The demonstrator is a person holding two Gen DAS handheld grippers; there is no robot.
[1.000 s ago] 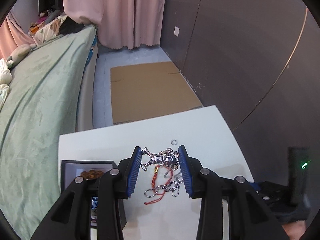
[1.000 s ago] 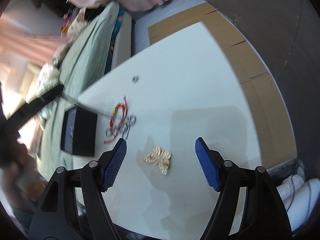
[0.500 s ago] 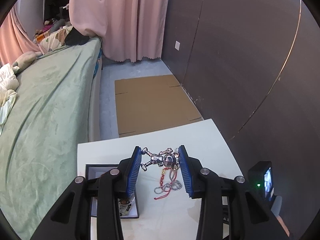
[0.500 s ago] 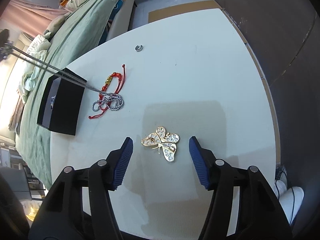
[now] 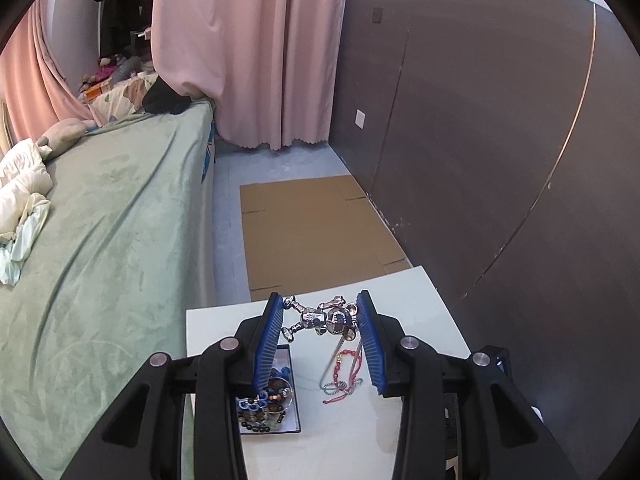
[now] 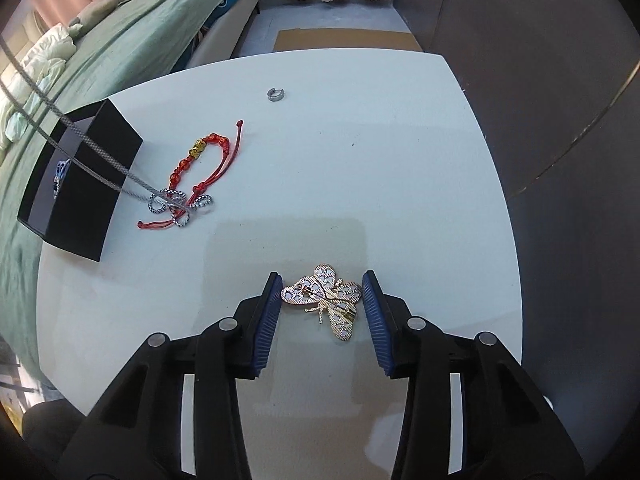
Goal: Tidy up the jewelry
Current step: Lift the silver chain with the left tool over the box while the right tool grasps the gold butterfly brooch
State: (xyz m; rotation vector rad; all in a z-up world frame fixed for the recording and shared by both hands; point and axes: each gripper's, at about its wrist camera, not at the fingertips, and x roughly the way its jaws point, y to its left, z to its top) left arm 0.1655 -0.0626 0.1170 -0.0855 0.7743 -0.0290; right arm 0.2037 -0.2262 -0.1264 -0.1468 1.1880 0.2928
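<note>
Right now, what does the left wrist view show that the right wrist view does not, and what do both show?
Only the left wrist view: the left tongs clamping a silver robot pendant, and the jewelry inside the open black box.

Only the right wrist view: the right tongs, which have just been closing around the gold butterfly brooch, and a small silver ring.

Both: the red bracelet, silver chain and white table.

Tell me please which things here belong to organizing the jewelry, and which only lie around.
Belong to the job:
- silver pendant on its chain, in the left tool
- butterfly brooch, between the right tool pads
- red bead bracelet
- small silver ring
- black jewelry box

Just lying about:
- flat cardboard
- green bed
- pink curtain
</note>
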